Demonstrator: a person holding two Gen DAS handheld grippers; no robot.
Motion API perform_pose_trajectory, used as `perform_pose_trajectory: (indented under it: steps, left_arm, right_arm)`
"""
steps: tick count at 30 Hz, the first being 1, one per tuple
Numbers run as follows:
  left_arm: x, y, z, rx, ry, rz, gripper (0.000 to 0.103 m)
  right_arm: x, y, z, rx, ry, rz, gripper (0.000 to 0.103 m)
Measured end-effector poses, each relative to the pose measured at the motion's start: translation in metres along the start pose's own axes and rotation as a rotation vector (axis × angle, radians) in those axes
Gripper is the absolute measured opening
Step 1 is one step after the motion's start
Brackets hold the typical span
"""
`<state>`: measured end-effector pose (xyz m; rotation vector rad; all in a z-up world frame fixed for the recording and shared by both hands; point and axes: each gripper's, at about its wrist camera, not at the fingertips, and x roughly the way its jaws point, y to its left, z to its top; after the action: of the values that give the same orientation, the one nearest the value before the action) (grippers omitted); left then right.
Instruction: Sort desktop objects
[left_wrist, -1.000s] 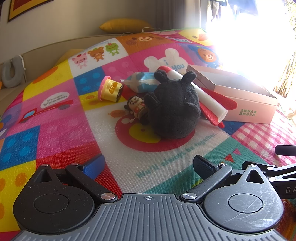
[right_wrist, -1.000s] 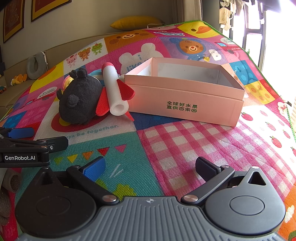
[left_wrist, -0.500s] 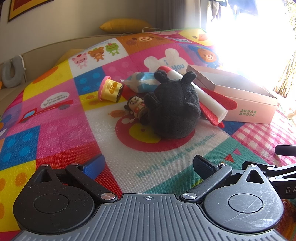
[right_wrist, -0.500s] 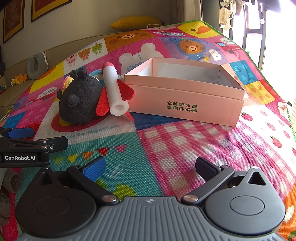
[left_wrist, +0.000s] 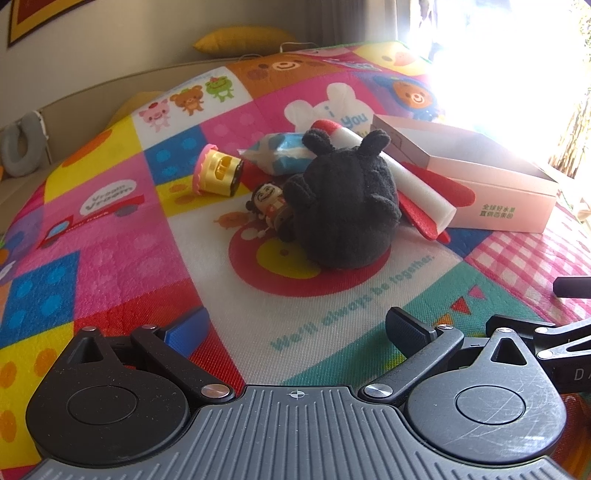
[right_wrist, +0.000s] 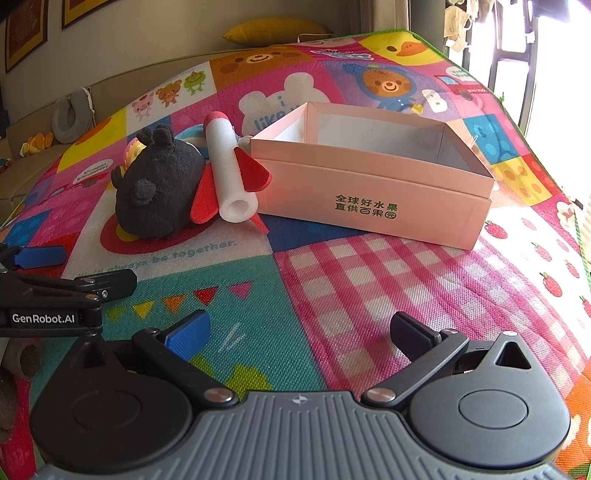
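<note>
Black plush toy (left_wrist: 347, 206) flanked by white foam rocket with red fins (right_wrist: 231, 173), open pink cardboard box (right_wrist: 373, 192) beyond the rocket, left gripper (left_wrist: 295, 328) and right gripper (right_wrist: 301, 332) both held released, nothing grasped

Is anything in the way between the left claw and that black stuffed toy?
Nothing visible: only bare play mat lies between the open left gripper and the black plush toy. The other toys sit beside and behind it.

The right claw (right_wrist: 299, 334) hangs wide apart and empty over a colourful cartoon-print play mat (right_wrist: 369, 288). At 12 o'clock lies an open pink cardboard box (right_wrist: 373, 192) with green lettering. At 11 o'clock a white foam rocket with red fins (right_wrist: 231, 173) touches a black plush toy (right_wrist: 159, 195). The left claw (right_wrist: 70, 269) enters at 9 o'clock.
</note>
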<state>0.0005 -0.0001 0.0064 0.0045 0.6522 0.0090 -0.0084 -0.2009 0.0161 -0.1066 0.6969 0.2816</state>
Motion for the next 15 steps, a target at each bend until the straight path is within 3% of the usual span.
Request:
perform_pose_trajectory:
  steps: [8, 15]
  left_arm:
    - [-0.001, 0.002, 0.002, 0.018, 0.03, -0.014, 0.103]
    - [-0.011, 0.012, 0.004, -0.008, -0.012, -0.035, 0.103]
  right_arm:
    - [0.003, 0.001, 0.007, -0.024, 0.046, 0.01, 0.103]
    - [0.001, 0.0, 0.004, -0.007, 0.036, 0.01, 0.103]
